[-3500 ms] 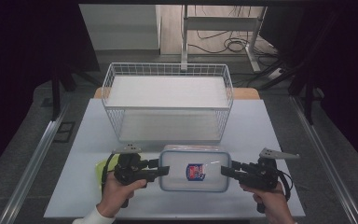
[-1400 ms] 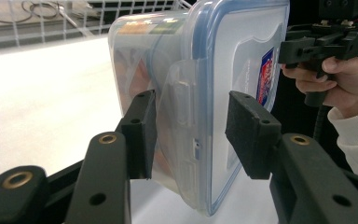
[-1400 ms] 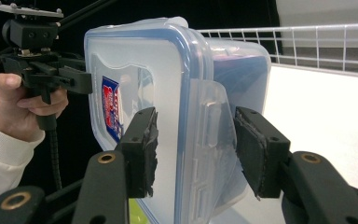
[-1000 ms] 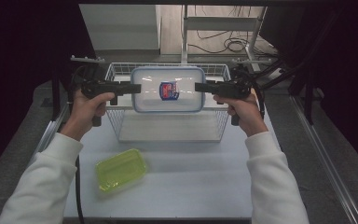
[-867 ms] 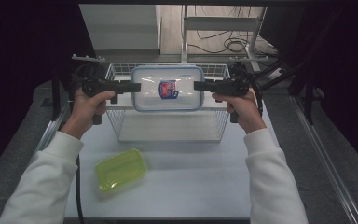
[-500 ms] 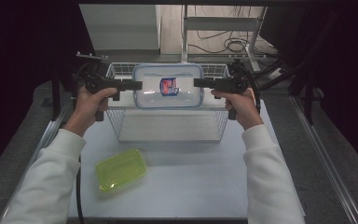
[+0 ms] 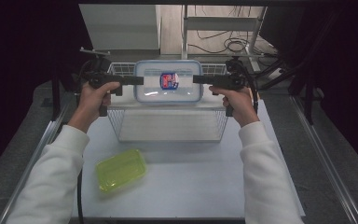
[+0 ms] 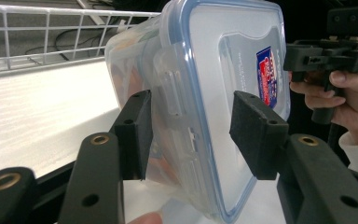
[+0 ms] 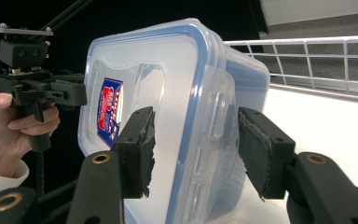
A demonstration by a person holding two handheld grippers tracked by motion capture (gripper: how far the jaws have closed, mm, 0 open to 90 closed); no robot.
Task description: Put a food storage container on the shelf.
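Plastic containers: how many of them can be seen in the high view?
2. The clear container with a blue-rimmed lid sits in the wire basket at the far side of the table. The yellow-green container lies on the table nearer the person, at the left.

The container's (image 7: 168, 81) contents stay blurred behind cloudy plastic, and its label (image 7: 169, 80) is too small to read.

Yellow-green tub (image 7: 121, 170) lying at lower left of the high view on the white table (image 7: 191, 186), well apart from the basket. Black cables (image 7: 223, 44) coiled on the floor at top centre, beside a metal frame (image 7: 223, 23). White board (image 7: 121, 25) leaning at upper left. Metal rails (image 7: 328, 163) running down both edges. Dark curtains (image 7: 23, 46) at both sides.
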